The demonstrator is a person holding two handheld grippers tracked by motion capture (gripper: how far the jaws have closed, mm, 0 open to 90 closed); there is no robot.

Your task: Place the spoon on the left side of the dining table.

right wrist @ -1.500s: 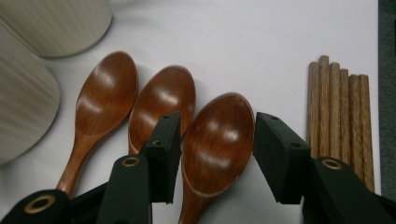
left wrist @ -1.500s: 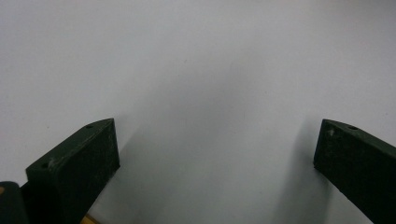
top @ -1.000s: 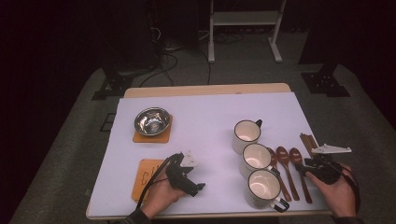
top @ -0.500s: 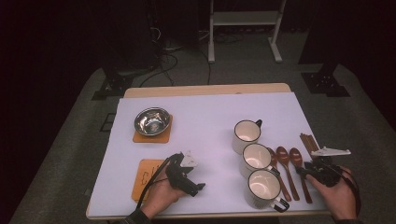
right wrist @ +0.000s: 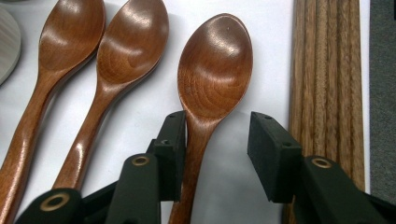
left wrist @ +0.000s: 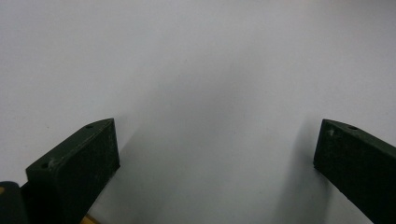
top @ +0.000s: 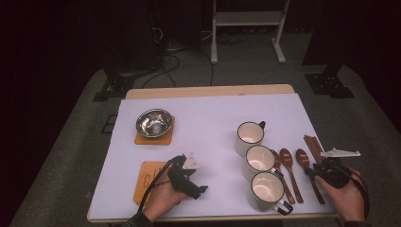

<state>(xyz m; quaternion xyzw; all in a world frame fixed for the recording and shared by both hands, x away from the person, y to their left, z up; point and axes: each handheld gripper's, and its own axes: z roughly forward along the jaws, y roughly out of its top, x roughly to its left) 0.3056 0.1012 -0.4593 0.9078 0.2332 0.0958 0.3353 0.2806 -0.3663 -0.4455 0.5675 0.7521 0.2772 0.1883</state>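
Right gripper (right wrist: pixel 215 140) jaws spread, just closing around rightmost brown wooden spoon (right wrist: pixel 212 70) handle, lower centre. Left gripper (left wrist: pixel 215 154) jaws spread wide, nothing between them.

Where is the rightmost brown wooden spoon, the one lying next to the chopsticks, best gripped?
On the slim neck just below the bowl of the rightmost brown wooden spoon, coming from the handle end. The right gripper already straddles it there, jaws closing, clear of the wooden chopsticks.

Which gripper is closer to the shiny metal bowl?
The left gripper. It sits just below the metal bowl near the table's front edge, by the bare wooden coaster. The right gripper is far across the table, at the wooden spoons.
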